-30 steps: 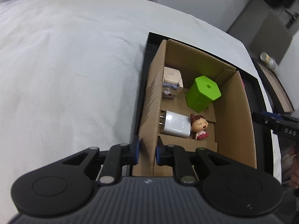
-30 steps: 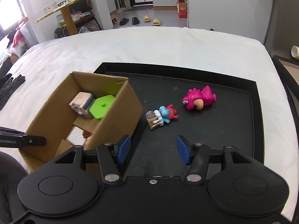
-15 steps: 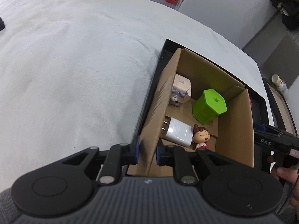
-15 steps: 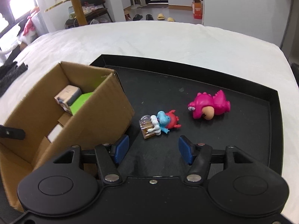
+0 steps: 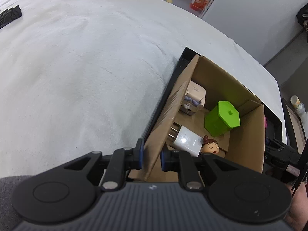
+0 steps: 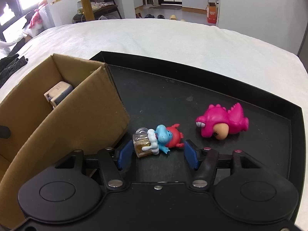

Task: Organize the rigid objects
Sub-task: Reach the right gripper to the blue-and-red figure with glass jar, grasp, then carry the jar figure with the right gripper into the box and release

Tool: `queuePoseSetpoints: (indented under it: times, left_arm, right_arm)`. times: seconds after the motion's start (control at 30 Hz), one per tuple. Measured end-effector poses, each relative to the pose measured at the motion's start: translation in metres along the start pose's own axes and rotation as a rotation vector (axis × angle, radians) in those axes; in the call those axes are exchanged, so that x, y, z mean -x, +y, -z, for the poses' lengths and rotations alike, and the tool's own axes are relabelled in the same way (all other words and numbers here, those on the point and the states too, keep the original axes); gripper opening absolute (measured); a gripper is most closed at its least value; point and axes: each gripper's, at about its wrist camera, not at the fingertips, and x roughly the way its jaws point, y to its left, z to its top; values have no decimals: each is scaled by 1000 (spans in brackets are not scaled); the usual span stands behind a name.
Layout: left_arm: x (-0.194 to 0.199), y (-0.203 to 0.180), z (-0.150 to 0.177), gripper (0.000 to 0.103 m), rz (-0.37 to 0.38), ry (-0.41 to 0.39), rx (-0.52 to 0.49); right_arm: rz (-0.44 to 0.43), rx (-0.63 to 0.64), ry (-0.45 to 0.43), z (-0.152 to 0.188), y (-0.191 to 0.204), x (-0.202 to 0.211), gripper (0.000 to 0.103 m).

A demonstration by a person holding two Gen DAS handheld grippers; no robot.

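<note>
A small blue-and-red figurine (image 6: 163,137) hugging a clear amber-filled mug lies on its side on the black tray (image 6: 240,88), between the parted pads of the right hand-held gripper (image 6: 156,155), untouched. A pink dinosaur (image 6: 221,122) lies ahead to its right. The left hand-held gripper (image 5: 152,155) clamps the cardboard box (image 5: 167,111) wall; inside are a green container (image 5: 222,119), white charger (image 5: 187,141) and doll (image 5: 210,148).

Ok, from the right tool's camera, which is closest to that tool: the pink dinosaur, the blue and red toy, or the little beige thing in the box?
1. Blue and red toy, lying between the right tool's pads.
2. Pink dinosaur, farther right on the black tray.
3. Beige thing, deep inside the cardboard box, left.
</note>
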Motion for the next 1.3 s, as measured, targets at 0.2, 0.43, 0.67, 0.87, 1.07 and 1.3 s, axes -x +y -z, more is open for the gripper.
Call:
queuePoseSetpoints:
  times: [0.2,0.43,0.67,0.87,1.07,1.3]
  left_arm:
    - [-3,-4,-6,16,-9,3,3]
    - [-6,-2,-11,16,7,21,-38]
    - [-6,-8,-11,15,-11,25,-64]
    - [-8,-10,-10,15,-8,20,-120]
    - [-8,-7,-10,16,26,18,-164]
    - [-9,-15,-12,16,21,43,-227]
  right_arm:
    - [5,20,-27,1,-2,-4,59]
    - [45,58,-44,-3,-3,-12,75]
    - [18,56,-51,-3,-7,-18,59]
    - [7,68,-24,-1,-7,-6,58]
    - [28,21,-9,2,-9,12,58]
    - [63,-31,-23,-1,-10,37,58]
